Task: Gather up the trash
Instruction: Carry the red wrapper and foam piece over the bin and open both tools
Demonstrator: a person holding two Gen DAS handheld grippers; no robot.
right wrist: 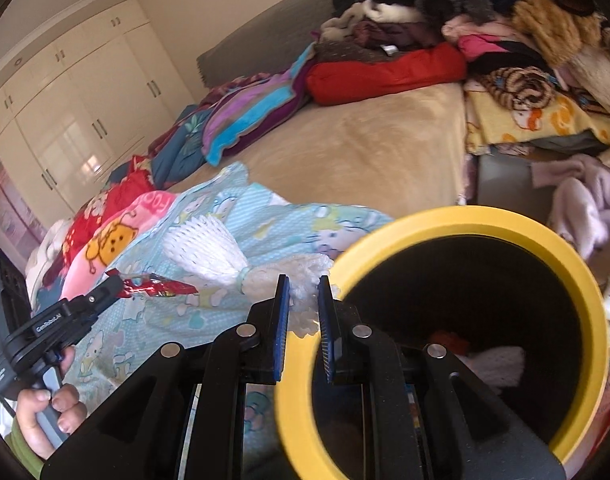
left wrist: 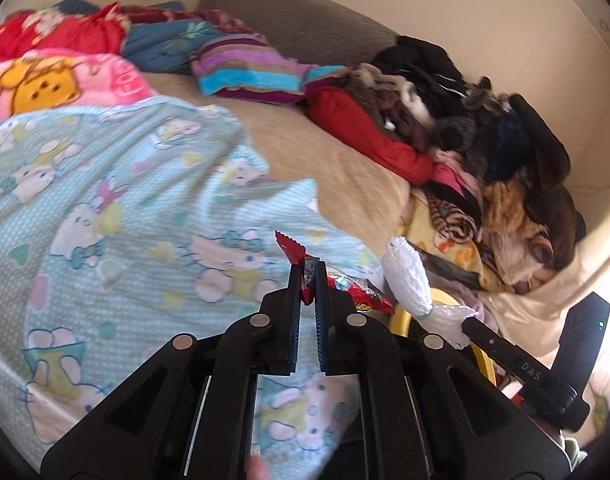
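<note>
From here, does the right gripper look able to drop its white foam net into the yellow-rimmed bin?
Probably yes: the right gripper holds the white foam net beside the yellow-rimmed bin, whose mouth looks unobstructed.

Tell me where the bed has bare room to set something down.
The tan bedspread is bare between the blue cartoon blanket, the striped blanket and the clothes pile. The right edge is crowded with clothes; the yellow-rimmed bin stands below.

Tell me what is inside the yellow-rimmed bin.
Inside the yellow-rimmed bin, something orange-red and a pale, whitish piece lie at the bottom. The rest is dark, and the near rim hides part.
</note>
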